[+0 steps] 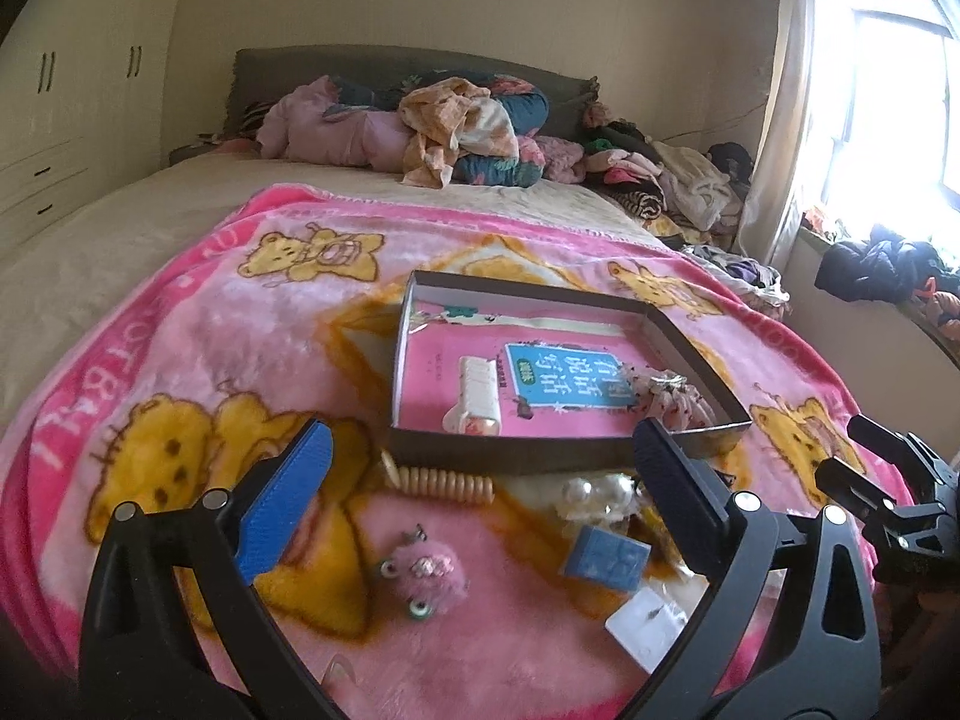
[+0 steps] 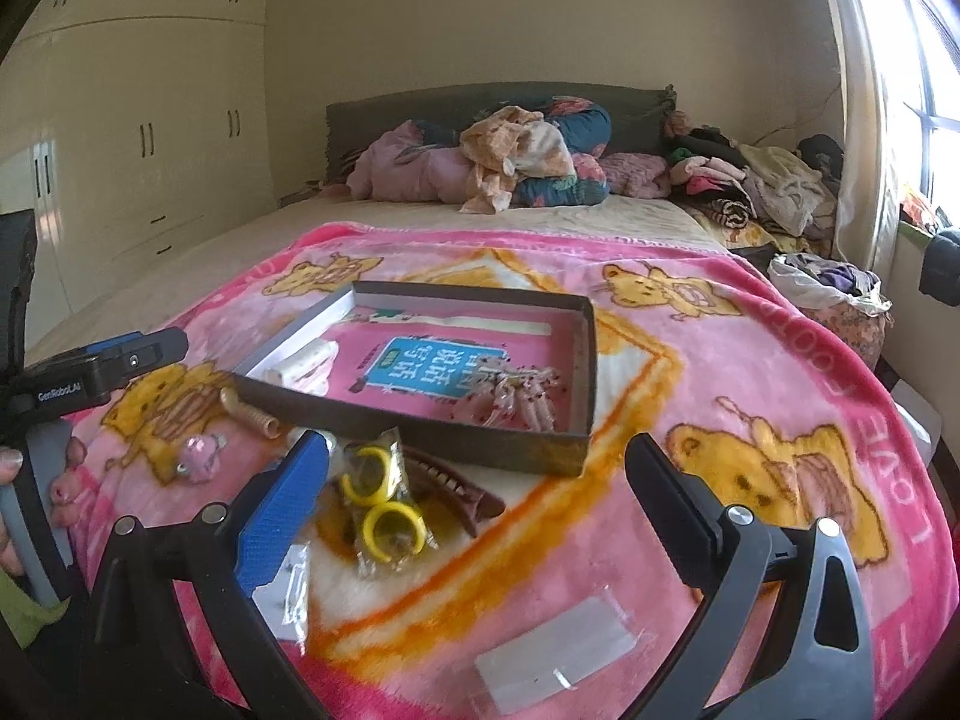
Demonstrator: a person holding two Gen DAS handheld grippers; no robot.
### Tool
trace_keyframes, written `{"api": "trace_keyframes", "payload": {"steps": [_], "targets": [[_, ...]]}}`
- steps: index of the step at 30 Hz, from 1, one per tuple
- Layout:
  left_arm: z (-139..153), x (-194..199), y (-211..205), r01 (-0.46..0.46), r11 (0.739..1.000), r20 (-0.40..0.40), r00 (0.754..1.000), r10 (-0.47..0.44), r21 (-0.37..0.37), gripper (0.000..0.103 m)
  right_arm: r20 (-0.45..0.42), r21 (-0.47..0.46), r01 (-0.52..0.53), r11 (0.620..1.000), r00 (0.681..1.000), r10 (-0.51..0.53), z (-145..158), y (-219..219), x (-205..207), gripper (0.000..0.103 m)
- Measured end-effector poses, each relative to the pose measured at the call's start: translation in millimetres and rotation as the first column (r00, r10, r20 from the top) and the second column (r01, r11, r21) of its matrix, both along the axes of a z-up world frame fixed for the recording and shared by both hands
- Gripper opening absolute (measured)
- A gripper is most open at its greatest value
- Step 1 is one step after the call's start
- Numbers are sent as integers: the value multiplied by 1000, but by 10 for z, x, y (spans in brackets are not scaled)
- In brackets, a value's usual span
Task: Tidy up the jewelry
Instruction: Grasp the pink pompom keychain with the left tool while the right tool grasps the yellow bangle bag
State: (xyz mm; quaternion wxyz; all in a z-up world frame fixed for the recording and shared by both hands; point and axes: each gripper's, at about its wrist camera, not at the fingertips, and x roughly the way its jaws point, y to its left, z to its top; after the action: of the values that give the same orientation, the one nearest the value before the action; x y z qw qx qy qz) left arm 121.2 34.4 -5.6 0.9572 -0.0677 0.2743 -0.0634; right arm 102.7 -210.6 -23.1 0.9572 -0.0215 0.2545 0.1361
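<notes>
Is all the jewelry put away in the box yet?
Not yet. The box already holds a white clip and a beaded piece. Both hand-held grippers are open and empty. The yellow rings, brown claw clip and pink fuzzy piece wait outside.

A bed (image 2: pixel 198 252) fills the frame, a pink bear-print blanket (image 2: pixel 690 360) spread over its near part. On the blanket at centre lies a shallow box (image 2: pixel 420 426); lower left of it, a beaded bracelet (image 1: pixel 444 483), a fuzzy pink clip (image 1: pixel 429 573), yellow rings in a packet (image 2: pixel 381 510) and a brown hair claw (image 2: pixel 462 489). Heaped clothes (image 2: pixel 516 156) sit at the upper centre.
</notes>
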Motion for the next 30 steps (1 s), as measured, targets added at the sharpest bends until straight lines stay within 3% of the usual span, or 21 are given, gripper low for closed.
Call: {"api": "trace_keyframes", "payload": {"steps": [20,30], "targets": [[-428,-196,127,-22,998,-109,994,30,67,91,-69,-56,-103,993,993,99,-337,402,-29,96],[-691,-80,143,-13,998,-171,985,22,54,91,-109,-83,-133,988,986,124,-529,506,106,96]]}}
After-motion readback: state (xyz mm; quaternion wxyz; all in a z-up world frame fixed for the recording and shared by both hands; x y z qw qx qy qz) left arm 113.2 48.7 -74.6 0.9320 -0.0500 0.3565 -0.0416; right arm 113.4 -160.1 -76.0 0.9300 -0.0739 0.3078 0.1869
